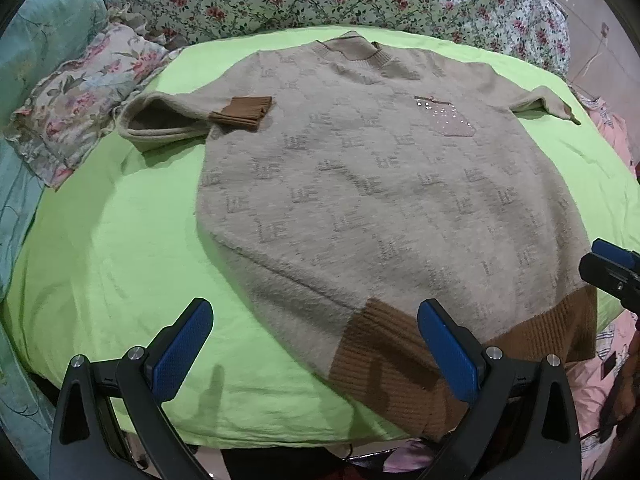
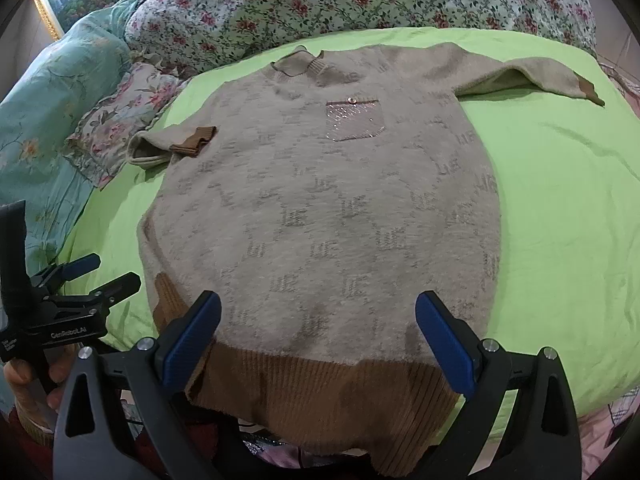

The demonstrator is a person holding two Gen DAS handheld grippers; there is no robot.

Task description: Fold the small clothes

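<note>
Sweater (image 1: 380, 184) x1 flat, cuffs seemingly x2; left gripper (image 1: 316, 344), right gripper (image 2: 318, 340) both spread.

A beige knitted sweater (image 1: 384, 200) with a grey letter pattern is lying flat, front up, neck pointing away. Its brown ribbed hem (image 2: 320, 392) is lying nearest. One sleeve is folded inward, its brown cuff (image 1: 242, 114) resting on the chest; a sequined pocket (image 2: 354, 120) is glinting.

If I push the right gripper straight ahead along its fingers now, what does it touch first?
Most likely the sweater: the right gripper is open and points over the brown ribbed hem toward the beige body. How high it sits above the fabric is unclear, so it could skim further up before contact.
</note>
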